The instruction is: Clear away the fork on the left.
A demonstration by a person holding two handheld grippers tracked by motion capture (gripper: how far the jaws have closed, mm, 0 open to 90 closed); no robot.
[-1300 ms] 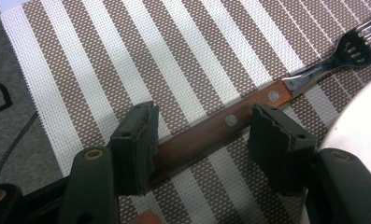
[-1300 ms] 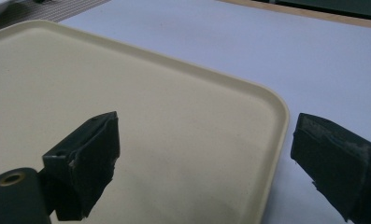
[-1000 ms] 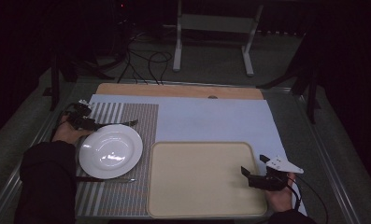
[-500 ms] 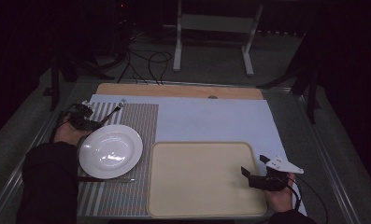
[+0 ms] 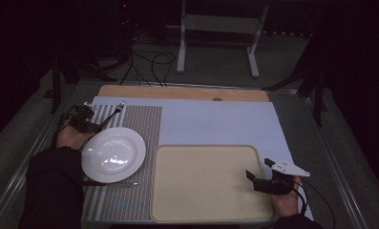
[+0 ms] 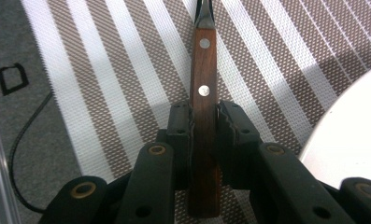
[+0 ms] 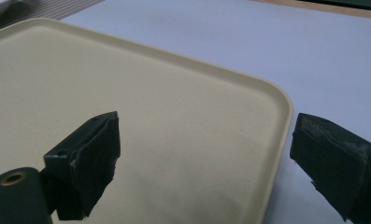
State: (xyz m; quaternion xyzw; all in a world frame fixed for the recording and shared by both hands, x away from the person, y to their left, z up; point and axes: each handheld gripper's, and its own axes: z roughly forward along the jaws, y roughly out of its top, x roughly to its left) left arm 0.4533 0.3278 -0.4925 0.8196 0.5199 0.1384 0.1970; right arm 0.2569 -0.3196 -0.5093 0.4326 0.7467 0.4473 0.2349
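While the large cream plastic tray (image 5: 211, 183) sat beside the round white plate (image 5: 113, 153), the right tool (image 7: 204, 161) straddled its rim, jaws apart. The left tool (image 6: 203, 126) had just closed, clamped on the wooden-handled riveted knife (image 6: 204, 93) over the striped brown-and-white placemat (image 6: 127, 70).

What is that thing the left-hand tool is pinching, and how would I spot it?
Find the striped placemat at the table's left, with the white plate on it. Just beyond the plate, the left gripper clamps a piece of cutlery. Its brown wooden handle with two silver rivets sets it apart.
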